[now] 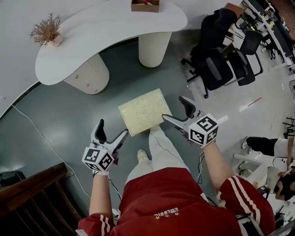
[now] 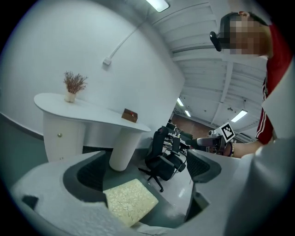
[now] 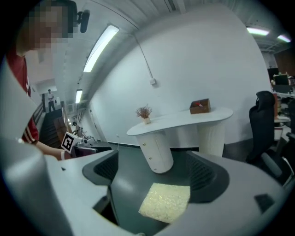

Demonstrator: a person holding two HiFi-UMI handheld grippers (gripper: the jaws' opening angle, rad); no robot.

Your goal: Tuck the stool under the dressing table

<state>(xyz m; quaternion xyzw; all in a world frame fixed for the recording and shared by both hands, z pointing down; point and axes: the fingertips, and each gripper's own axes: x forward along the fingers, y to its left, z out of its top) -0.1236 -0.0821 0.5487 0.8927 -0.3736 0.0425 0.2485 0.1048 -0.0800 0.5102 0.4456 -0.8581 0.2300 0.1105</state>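
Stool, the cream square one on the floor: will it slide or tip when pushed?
The stool looks low and wide, so it probably won't tip. The smooth floor should let it slide, perhaps swivelling if pushed off-centre. Its textured top looks padded, likely giving a little under pressure.

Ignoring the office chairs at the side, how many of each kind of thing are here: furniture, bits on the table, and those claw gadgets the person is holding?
Dressing table: 1
Stool: 1
Wooden box: 1
Vase of dried twigs: 1
Grippers: 2 (left gripper, right gripper)
Total: 6
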